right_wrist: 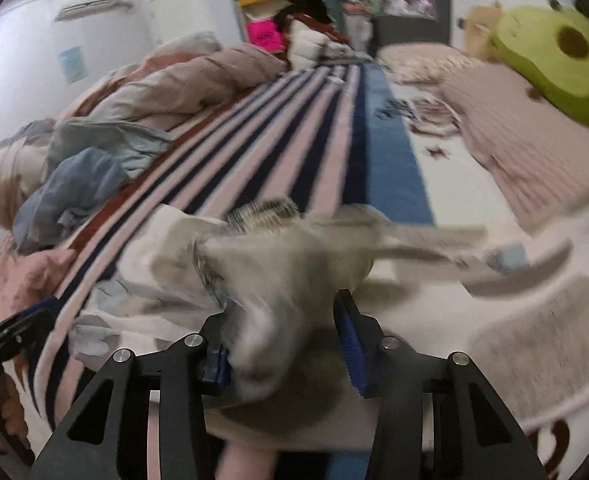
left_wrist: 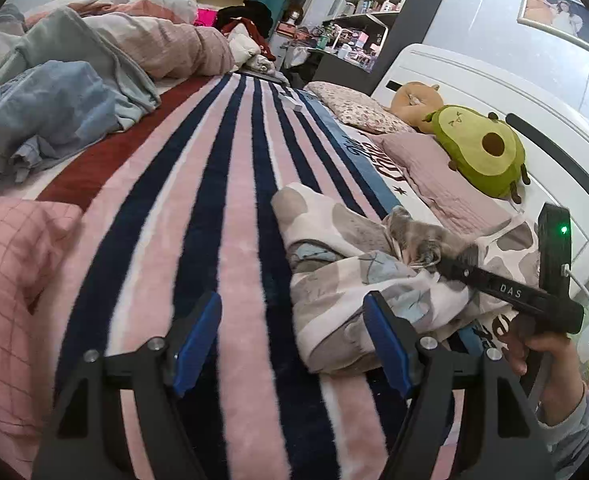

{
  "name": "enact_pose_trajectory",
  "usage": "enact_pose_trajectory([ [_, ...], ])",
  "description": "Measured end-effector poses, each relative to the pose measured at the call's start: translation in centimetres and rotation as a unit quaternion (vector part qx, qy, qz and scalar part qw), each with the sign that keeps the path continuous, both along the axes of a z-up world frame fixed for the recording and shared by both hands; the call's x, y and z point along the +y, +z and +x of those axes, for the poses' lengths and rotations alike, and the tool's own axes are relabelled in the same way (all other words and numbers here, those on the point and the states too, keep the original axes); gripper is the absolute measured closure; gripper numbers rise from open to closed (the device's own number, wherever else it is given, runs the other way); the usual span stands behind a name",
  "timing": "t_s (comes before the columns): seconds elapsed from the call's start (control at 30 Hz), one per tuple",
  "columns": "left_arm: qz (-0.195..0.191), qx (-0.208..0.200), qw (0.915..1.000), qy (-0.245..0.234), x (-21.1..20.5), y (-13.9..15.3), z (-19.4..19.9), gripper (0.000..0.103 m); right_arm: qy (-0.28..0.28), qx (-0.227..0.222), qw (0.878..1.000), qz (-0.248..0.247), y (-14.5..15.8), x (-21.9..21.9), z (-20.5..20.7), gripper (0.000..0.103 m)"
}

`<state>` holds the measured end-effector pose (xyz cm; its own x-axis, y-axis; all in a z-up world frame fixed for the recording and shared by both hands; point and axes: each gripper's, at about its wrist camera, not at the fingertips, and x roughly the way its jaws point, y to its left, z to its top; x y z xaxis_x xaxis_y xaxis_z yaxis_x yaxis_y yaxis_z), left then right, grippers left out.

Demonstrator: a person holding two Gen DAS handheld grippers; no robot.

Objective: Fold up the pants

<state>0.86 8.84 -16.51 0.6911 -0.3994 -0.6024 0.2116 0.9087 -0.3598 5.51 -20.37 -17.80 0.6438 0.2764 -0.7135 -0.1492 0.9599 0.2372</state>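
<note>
The pants lie crumpled on the striped blanket at the near right of the bed, and the right gripper grasps a bunched fold of them, while the left gripper hangs released just left of the heap, holding nothing. Since the right wrist view is blurred and the pinch looks shallow, I judge the cloth could slip free, or drag up layers in a tangle.
</note>
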Motion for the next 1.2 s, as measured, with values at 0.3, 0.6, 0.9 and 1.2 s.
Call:
enact_pose_trajectory([
  [0.3, 0.005, 0.003, 0.9999, -0.013, -1.5, 0.2, 0.2, 0.034, 0.002, 0.02, 0.997, 0.072, -0.8, -1.1, 1.8, 0.088],
  [0.6, 0.022, -0.001, 0.9994, -0.025, -3.5, 1.1, 0.1, 0.034, -0.046, -0.038, 0.997, 0.046, 1.8, -4.9, -0.2, 0.091],
  [0.9, 0.034, 0.008, 0.9988, -0.034, -5.3, 1.1, 0.9, 0.034, -0.093, -0.064, 0.993, -0.028, 1.8, -7.8, -2.4, 0.042],
  [1.2, 0.036, -0.001, 0.9986, -0.038, -6.1, 2.0, 1.4, 0.034, 0.023, -0.019, 0.998, -0.048, 1.5, -3.9, 3.8, 0.043],
])
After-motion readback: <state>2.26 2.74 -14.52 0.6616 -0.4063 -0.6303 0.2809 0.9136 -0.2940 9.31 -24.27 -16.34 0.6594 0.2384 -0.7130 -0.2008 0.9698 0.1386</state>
